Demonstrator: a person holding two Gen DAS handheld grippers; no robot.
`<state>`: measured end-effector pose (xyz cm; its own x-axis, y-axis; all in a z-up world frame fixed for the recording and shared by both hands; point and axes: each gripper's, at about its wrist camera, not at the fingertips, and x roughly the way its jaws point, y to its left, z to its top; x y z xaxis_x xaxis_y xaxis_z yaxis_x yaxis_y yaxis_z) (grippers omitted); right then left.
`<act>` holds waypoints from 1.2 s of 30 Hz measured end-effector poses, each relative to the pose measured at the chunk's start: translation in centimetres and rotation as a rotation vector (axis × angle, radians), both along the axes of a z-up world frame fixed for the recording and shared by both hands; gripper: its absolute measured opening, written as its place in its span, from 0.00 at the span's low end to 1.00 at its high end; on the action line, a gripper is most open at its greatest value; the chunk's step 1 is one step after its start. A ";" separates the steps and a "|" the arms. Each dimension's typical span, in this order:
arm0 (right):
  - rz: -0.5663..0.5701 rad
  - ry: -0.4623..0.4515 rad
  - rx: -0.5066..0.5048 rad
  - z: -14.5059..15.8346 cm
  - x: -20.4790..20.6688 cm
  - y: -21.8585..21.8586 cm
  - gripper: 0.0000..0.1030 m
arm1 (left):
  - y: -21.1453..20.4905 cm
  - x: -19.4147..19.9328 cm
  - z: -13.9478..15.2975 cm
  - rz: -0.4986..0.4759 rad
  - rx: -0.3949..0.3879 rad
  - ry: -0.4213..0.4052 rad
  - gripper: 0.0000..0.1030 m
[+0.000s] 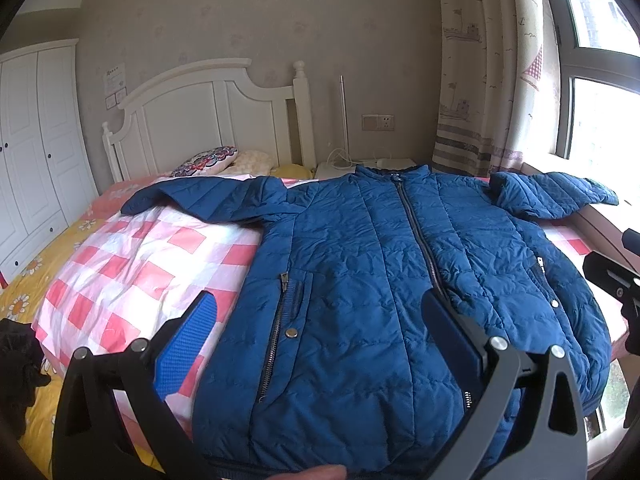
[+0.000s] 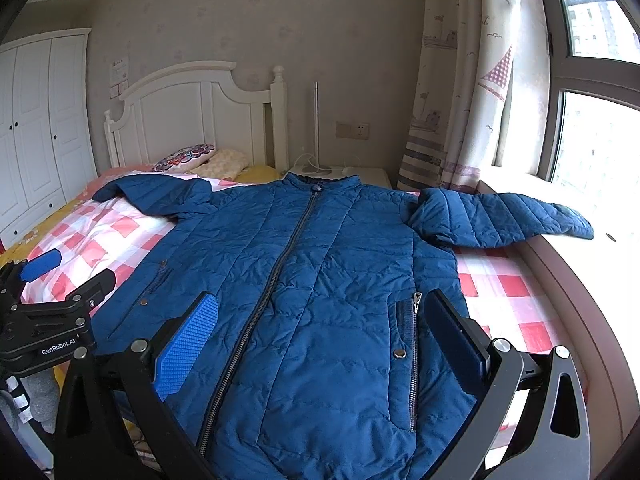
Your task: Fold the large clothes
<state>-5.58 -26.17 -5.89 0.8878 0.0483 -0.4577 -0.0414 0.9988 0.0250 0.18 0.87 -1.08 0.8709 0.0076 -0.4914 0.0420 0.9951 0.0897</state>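
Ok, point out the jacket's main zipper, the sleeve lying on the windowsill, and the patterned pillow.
main zipper (image 2: 276,276), right wrist view, mid-run of the teeth.
sleeve (image 2: 508,216), right wrist view, middle of its quilted top.
patterned pillow (image 1: 206,160), left wrist view, its embroidered face.

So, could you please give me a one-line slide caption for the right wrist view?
Open right gripper above a zipped blue quilted jacket spread flat on a pink-checked bed.
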 end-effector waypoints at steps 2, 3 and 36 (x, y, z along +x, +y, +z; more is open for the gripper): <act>0.000 0.002 0.003 0.0 0.1 0.0 0.96 | 0.1 0.0 -0.1 0.001 0.000 0.000 0.98; 0.000 0.003 0.005 -0.1 0.0 0.0 0.96 | 0.2 -0.1 -0.2 0.002 -0.001 0.001 0.98; -0.023 0.014 0.020 -0.3 0.0 -0.5 0.96 | -0.6 -0.1 -0.7 -0.004 0.022 0.024 0.98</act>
<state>-5.63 -26.69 -6.17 0.8824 0.0372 -0.4690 -0.0182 0.9988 0.0449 0.03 0.27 -1.80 0.8588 0.0149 -0.5121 0.0484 0.9927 0.1100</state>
